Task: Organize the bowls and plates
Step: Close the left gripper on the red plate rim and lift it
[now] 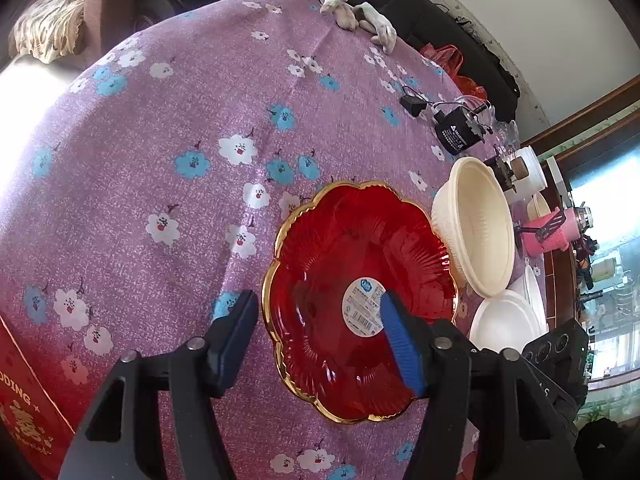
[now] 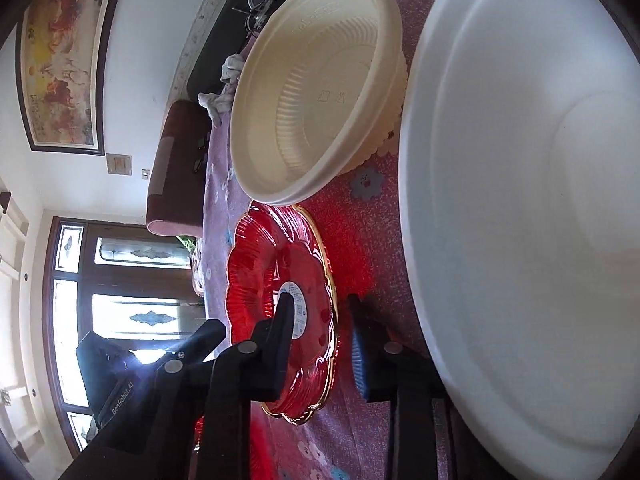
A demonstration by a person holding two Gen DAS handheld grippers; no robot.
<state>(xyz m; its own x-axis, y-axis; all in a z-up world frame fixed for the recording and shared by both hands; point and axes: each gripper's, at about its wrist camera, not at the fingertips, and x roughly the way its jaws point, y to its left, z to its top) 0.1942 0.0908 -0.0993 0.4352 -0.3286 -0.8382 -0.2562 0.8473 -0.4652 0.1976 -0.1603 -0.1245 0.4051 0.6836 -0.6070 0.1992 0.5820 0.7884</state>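
Ok, left wrist: your left gripper [image 1: 320, 340] straddles the red plate [image 1: 360, 300]'s rim, spread, not pinching, plate near the table [image 1: 160, 160]'s right edge beside the cream bowl [image 1: 476, 232]; right wrist: right gripper [image 2: 320, 344] likewise brackets the opposite rim, probably for a two-handed lift.

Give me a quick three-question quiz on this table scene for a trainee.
1. True or false: the red plate sits inside the cream bowl.
2. Which dish's edge do the fingers of the left gripper straddle? A) the red plate B) the cream bowl C) the white dish
3. Fill in: the red plate's scalloped rim is ___ in colour.

Key: 1. False; it lies flat on the cloth beside the bowl. 2. A. 3. Gold.
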